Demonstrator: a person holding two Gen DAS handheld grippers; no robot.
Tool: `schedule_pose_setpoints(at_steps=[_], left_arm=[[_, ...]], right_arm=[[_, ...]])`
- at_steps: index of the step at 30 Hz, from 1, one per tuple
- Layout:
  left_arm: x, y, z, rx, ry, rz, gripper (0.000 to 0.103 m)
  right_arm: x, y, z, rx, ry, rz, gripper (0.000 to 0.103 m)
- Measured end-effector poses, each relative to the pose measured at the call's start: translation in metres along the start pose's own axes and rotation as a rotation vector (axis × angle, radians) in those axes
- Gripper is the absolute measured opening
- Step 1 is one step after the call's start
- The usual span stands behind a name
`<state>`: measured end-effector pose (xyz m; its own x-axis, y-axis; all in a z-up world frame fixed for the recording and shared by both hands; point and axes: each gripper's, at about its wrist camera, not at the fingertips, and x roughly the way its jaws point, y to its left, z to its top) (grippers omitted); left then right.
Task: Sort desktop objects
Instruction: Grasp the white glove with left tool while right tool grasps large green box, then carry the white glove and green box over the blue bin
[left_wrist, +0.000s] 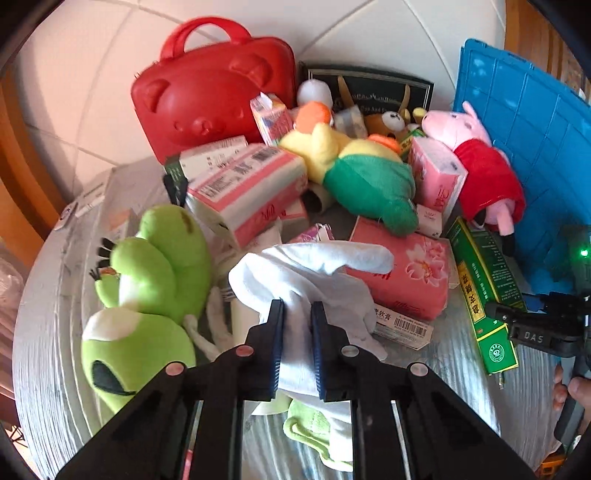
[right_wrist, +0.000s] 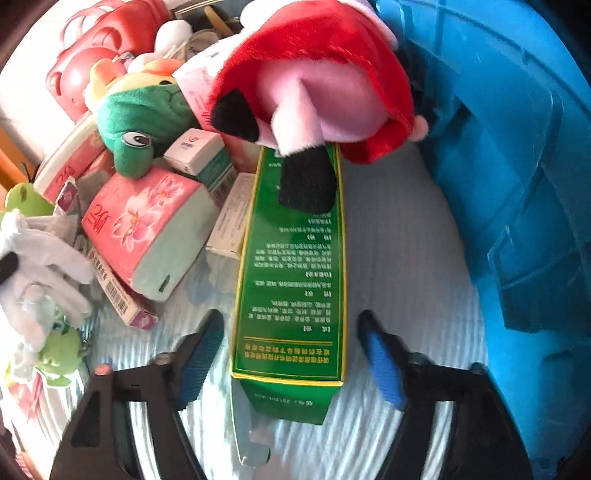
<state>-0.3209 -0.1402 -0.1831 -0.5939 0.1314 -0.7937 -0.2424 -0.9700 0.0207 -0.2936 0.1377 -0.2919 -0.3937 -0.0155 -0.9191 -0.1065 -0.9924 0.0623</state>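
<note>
My left gripper (left_wrist: 297, 310) is shut on a white cloth glove (left_wrist: 314, 273) that hangs over the clutter beside a lime-green frog plush (left_wrist: 147, 280). My right gripper (right_wrist: 291, 328) is open, its fingers on either side of the near end of a long green box (right_wrist: 291, 280); the box also shows in the left wrist view (left_wrist: 484, 291). A pink pig plush in a red dress (right_wrist: 317, 74) lies on the box's far end; it also shows in the left wrist view (left_wrist: 484, 173). The white glove also shows in the right wrist view (right_wrist: 40, 262).
A blue plastic crate (right_wrist: 517, 184) stands at the right. A red bear-shaped case (left_wrist: 214, 96) stands at the back. Pink tissue packs (left_wrist: 402, 273), small boxes and a yellow-green plush (left_wrist: 354, 170) crowd the grey table (left_wrist: 48, 332).
</note>
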Motion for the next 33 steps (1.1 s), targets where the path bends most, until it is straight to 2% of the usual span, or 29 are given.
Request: schedule_pose_setpoints(at_steps=[3, 12, 16, 25, 33], left_arm=[[-0.019, 0.003, 0.004, -0.008, -0.047, 0.014, 0.014], [-0.080, 0.003, 0.005, -0.024, -0.174, 0.073, 0.014], [-0.107, 0.003, 0.001, -0.038, -0.226, 0.066, 0.014], [-0.182, -0.022, 0.000, -0.006, -0.390, 0.040, 0.014], [-0.232, -0.073, 0.018, 0.032, -0.495, -0.032, 0.014]], right_arm=[[-0.017, 0.007, -0.004, -0.036, -0.038, -0.016, 0.052], [-0.102, 0.020, -0.009, -0.082, -0.221, 0.025, 0.048], [-0.125, 0.039, 0.007, -0.100, -0.303, 0.027, 0.047], [-0.252, 0.029, -0.027, -0.116, -0.569, 0.033, 0.047], [-0.338, -0.003, -0.051, -0.090, -0.756, -0.007, 0.047]])
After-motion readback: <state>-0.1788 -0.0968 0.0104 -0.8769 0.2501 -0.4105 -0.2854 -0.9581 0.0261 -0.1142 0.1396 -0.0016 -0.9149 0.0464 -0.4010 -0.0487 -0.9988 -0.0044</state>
